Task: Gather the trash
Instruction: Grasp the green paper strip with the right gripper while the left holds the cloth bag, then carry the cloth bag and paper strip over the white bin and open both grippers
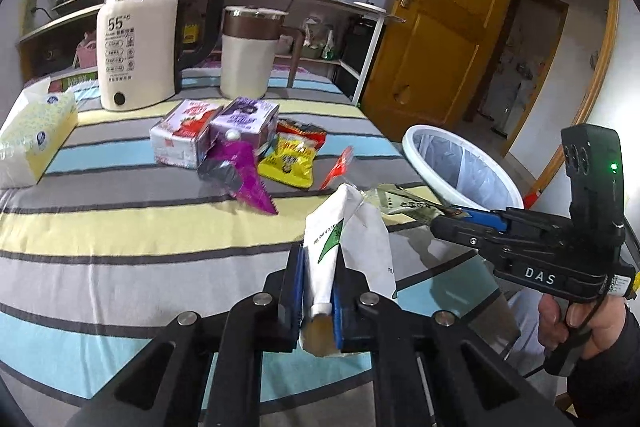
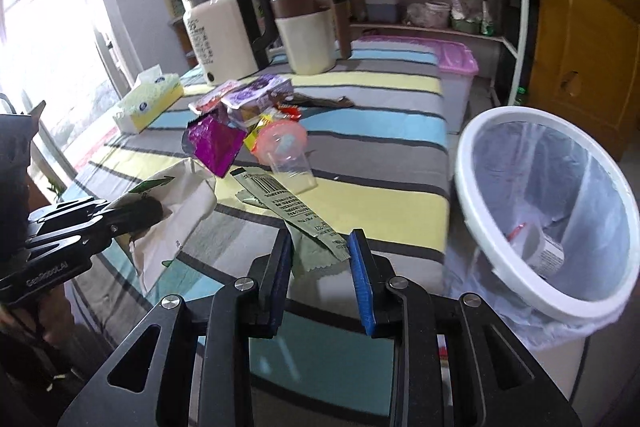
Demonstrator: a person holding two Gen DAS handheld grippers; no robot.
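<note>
My left gripper (image 1: 318, 303) is shut on a white paper bag with green print (image 1: 348, 243) and holds it above the striped table; the bag also shows in the right wrist view (image 2: 172, 211). My right gripper (image 2: 320, 259) is open, with a green wrapper (image 2: 296, 215) lying between its fingers; in the left wrist view that wrapper (image 1: 404, 205) sticks out from the gripper. More trash lies mid-table: a purple wrapper (image 1: 248, 175), a yellow packet (image 1: 288, 163), two small cartons (image 1: 216, 131) and a clear cup with a pink lid (image 2: 284, 151). The white bin (image 2: 552, 211) stands to the right.
A white kettle (image 1: 140, 43) and a cream jug (image 1: 248, 51) stand at the back of the table (image 1: 120, 227). A tissue box (image 1: 36, 131) is at the left. A pink-lidded box (image 2: 456, 67) sits beside the table. Shelves with cookware line the wall.
</note>
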